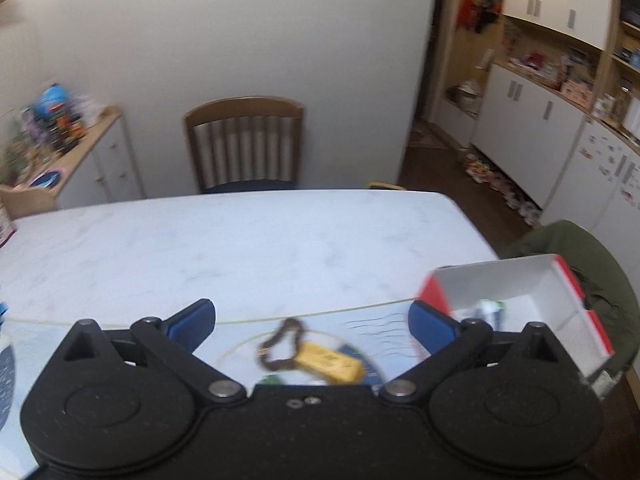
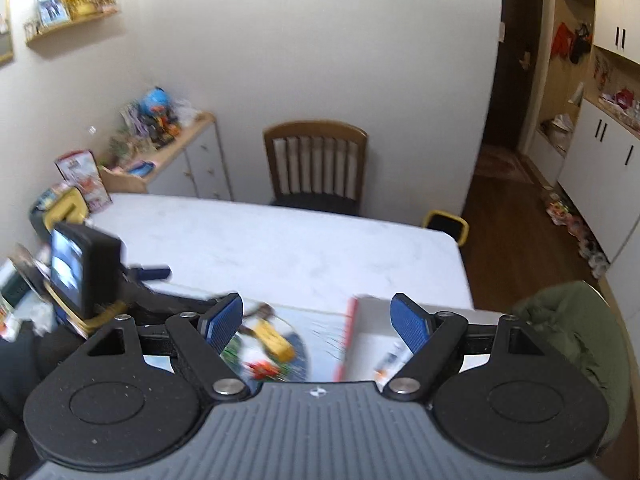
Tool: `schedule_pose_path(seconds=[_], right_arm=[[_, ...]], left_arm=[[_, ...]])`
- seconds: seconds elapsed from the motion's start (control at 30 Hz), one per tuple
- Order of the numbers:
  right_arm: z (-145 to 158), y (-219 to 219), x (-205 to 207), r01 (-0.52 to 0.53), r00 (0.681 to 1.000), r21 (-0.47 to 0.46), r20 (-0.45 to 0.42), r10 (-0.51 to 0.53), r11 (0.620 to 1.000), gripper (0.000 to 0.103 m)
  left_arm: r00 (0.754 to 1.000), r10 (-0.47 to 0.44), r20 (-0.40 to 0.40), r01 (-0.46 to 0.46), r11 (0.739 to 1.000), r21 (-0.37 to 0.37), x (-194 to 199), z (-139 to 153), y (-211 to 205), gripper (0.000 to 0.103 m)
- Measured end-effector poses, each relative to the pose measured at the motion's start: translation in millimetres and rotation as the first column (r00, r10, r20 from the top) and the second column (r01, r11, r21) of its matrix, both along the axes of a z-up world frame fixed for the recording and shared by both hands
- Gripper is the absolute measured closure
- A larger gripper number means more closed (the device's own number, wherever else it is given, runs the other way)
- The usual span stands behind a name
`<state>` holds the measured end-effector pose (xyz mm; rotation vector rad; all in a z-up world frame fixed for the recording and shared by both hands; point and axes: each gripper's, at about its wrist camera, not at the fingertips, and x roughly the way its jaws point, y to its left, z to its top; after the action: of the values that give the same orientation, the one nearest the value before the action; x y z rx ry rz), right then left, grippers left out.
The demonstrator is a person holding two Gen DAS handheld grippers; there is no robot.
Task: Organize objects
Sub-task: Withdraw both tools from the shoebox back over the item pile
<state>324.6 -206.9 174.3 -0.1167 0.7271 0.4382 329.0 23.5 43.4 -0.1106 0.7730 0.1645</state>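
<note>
Left gripper (image 1: 311,322) hangs with jaws spread wide and empty, yellow bar (image 1: 330,362) just below between them, long axis slanting toward red-and-white box (image 1: 520,280); right gripper (image 2: 318,320), likewise spread and empty, hovers farther off.

Left gripper (image 1: 311,322): matte black body, two round housings, black link arms on silver pivot pins, two small screws at centre, blue ribbed fingers (image 1: 192,322).

Right gripper (image 2: 318,322): grey ribbed cover with a small mark, speckled black round housings, silver pins, blue ribbed fingers (image 2: 224,320).
</note>
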Motion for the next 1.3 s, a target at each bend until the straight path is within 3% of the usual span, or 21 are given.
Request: schedule_pose_path(seconds=[0.1,0.3,0.47,0.53,0.63,0.7,0.87,0.97,1.07,1.3], right_arm=[[15,26,-2,-0.019,1.000,0.027,0.017,0.018,0.999,0.021],[25,51,-6,0.056,0.998,0.062,0.022,-0.057,0.997,0.019],[29,73,-9,0.074,0.997,0.124,-0.005,-0.074,0.989,0.019],[32,88,-13,0.042,0.998,0.131,0.035,-0.047,0.991,0.019],[20,103,-3,0.076,0.997,0.134,-0.038,-0.071,0.988,0.018],[4,109,4,0.109,0.988,0.154,-0.123,-0.091,0.982,0.018],[-55,127,11,0.107,0.990,0.080,-0.101,-0.099,0.991,0.017],[-111,112,38,0.179,0.964,0.081,-0.212,-0.159,0.980,0.017],[-161,105,51,0.152,0.949,0.105,-0.293,-0.116,0.983,0.017],[-244,114,39,0.115,0.945,0.057,-0.313,-0.092,0.992,0.017]], left_arm=[[0.999,0.029,-0.021,-0.029,0.999,-0.020,-5,-6,23,0.001],[0.999,0.020,-0.049,-0.021,0.999,-0.038,-11,-18,51,0.001],[0.999,-0.035,-0.032,0.034,0.999,-0.023,-15,-18,66,0.001],[0.998,-0.041,-0.038,0.040,0.999,-0.013,-16,-22,74,0.001],[0.998,-0.043,-0.047,0.042,0.999,-0.015,-18,-29,90,0.001],[0.997,-0.050,-0.053,0.050,0.999,-0.005,-19,-36,99,0.001],[0.997,-0.056,-0.047,0.055,0.998,-0.015,-23,-53,116,0.001],[0.997,-0.067,-0.023,0.066,0.997,-0.036,-26,-65,122,0.001],[0.995,-0.095,-0.006,0.095,0.995,-0.035,-28,-81,124,0.001],[0.986,-0.165,-0.024,0.163,0.985,-0.056,-43,-126,119,0.001]])
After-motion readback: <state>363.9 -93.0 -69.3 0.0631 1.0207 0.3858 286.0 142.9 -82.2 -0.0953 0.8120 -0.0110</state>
